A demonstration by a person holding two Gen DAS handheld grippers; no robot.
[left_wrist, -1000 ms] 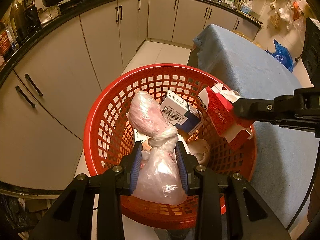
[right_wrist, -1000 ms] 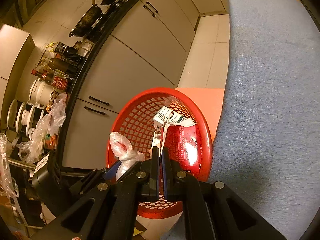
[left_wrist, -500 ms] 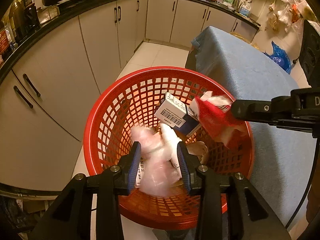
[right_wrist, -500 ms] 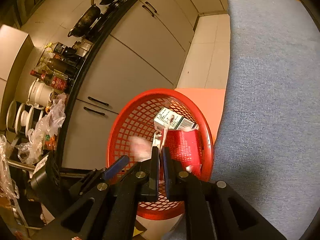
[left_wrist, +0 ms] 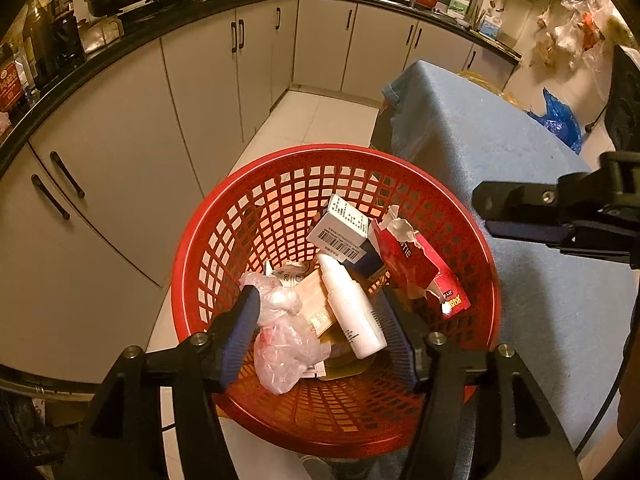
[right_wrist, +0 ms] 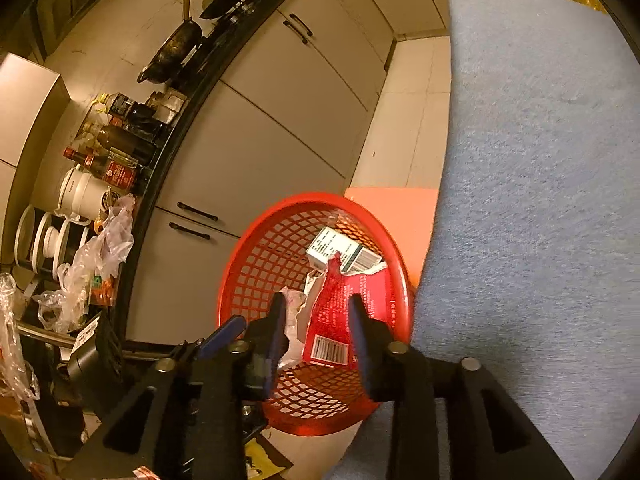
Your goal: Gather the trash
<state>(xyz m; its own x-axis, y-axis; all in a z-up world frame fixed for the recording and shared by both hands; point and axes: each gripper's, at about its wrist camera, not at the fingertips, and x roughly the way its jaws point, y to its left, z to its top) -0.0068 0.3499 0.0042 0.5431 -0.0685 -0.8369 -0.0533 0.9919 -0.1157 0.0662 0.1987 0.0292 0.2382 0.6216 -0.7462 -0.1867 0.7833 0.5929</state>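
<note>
We see the red basket, frame centre, holding a plastic bag, white bottle pointing upper left, barcoded box and torn red carton. Left tongs and right tongs have just been opening; both grip nothing.

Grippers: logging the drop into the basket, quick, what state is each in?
Left gripper: open, just released the plastic bag.
Right gripper: open, just released the red carton.

Pale cabinets under a pan-laden counter (dark-handled), blue-covered table opposite
</note>
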